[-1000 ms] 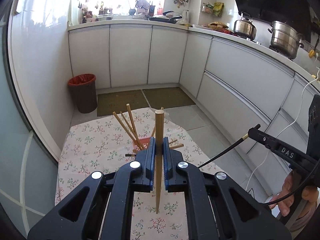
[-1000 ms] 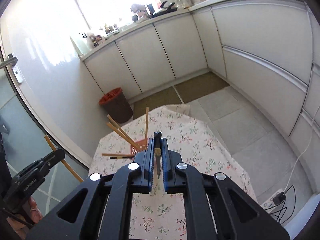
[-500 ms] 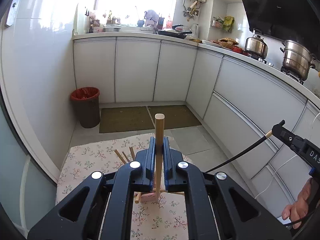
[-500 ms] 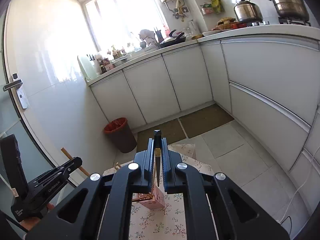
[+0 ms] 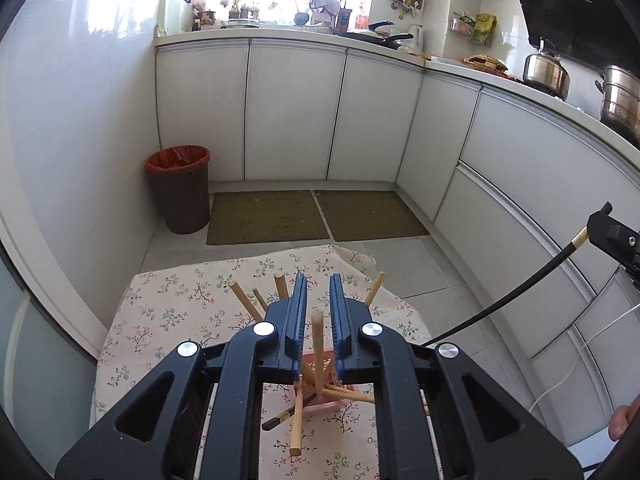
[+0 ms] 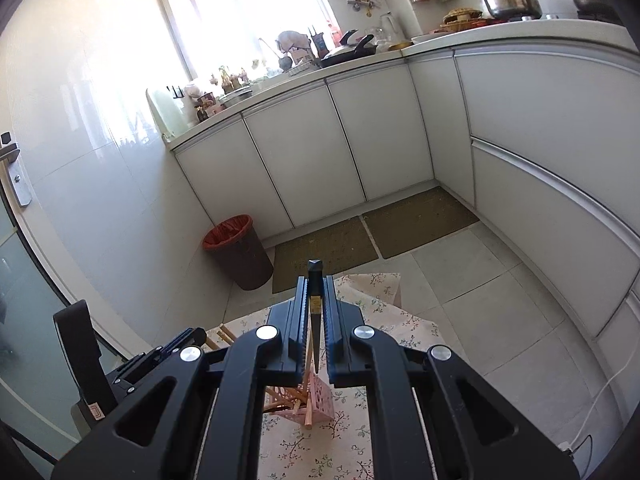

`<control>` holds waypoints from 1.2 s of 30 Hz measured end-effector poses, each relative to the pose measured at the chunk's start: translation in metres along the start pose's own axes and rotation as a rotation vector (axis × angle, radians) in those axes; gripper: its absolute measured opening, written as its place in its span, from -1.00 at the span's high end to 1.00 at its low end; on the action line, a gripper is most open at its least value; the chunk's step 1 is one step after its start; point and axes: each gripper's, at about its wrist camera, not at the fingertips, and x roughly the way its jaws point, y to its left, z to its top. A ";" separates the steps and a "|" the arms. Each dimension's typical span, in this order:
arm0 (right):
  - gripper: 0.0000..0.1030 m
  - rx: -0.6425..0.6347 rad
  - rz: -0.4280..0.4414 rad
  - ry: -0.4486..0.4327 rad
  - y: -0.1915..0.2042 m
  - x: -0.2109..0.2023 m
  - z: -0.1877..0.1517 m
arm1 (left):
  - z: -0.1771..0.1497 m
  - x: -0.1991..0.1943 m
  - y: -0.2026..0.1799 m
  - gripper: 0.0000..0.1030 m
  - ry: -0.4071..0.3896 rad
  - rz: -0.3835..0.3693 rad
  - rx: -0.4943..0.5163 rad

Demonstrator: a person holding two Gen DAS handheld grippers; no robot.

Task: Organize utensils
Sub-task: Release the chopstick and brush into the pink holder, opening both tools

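Hand-held gripper above chopstick holder

Ahead of the hand-held gripper and off to its left, a brown bin with a red liner stands on the floor against the white wall. Straight ahead, two green-brown mats lie side by side before the white cabinets. Up to the right, a steel kettle and a steel pot sit on the worktop. Bright window far ahead, clutter along the sill.
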 end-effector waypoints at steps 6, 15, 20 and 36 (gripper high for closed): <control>0.86 0.008 0.006 0.018 0.004 0.007 -0.004 | 0.013 -0.028 0.009 0.63 -0.071 -0.020 -0.043; 0.86 -0.002 0.008 0.016 0.013 0.008 -0.003 | 0.023 -0.070 0.017 0.49 -0.138 -0.029 -0.077; 0.86 -0.011 0.001 0.031 0.016 0.016 -0.006 | 0.023 -0.077 0.023 0.45 -0.144 -0.029 -0.089; 0.79 -0.132 -0.005 0.112 0.057 0.092 -0.052 | 0.001 -0.061 0.059 0.39 -0.072 -0.008 -0.138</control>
